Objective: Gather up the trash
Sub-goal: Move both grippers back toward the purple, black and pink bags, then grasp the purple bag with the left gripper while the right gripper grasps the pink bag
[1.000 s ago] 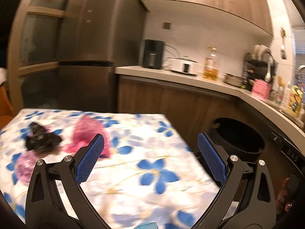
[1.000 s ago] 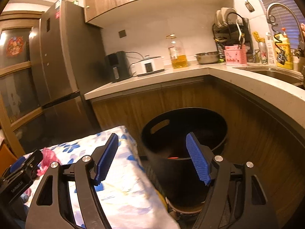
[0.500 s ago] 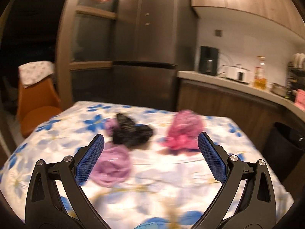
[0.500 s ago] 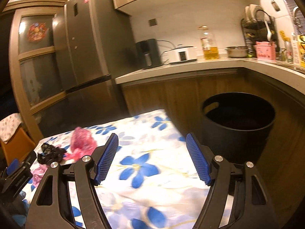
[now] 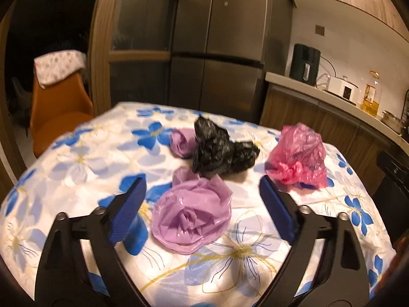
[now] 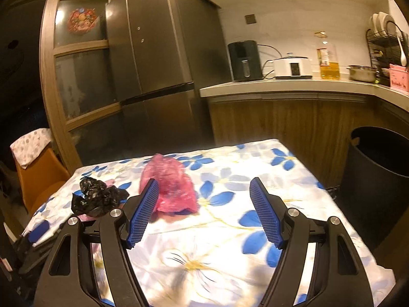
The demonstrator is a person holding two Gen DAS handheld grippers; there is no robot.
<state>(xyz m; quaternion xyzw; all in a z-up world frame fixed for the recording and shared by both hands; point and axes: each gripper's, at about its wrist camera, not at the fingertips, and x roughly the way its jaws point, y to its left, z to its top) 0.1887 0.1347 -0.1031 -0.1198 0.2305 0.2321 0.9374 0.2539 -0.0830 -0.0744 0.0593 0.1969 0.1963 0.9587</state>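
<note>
My left claw (image 5: 202, 204), closing, straddles the crumpled purple bag (image 5: 191, 217) mid-bench (image 5: 76, 153); my right claw (image 6: 203, 212) gapes empty beside the pink bag (image 6: 170, 184).

- The right gripper (image 6: 204, 204) hangs above the flower-patterned bench (image 6: 230, 230), its blue fingers (image 6: 144, 212) spread apart with nothing between them but cloth
- A crumpled pink bag (image 6: 170, 181) lies on the bench just beyond the left finger; a black bag (image 6: 95, 197) sits further left, near the bench edge; a sliver of the left gripper (image 6: 33, 245) shows at the lower left
- A black bin (image 6: 378, 179) stands on the floor right of the bench, below the kitchen worktop (image 6: 281, 85); a steel fridge (image 6: 153, 64) rises behind; an orange chair (image 6: 38, 176) stands at the far left
</note>
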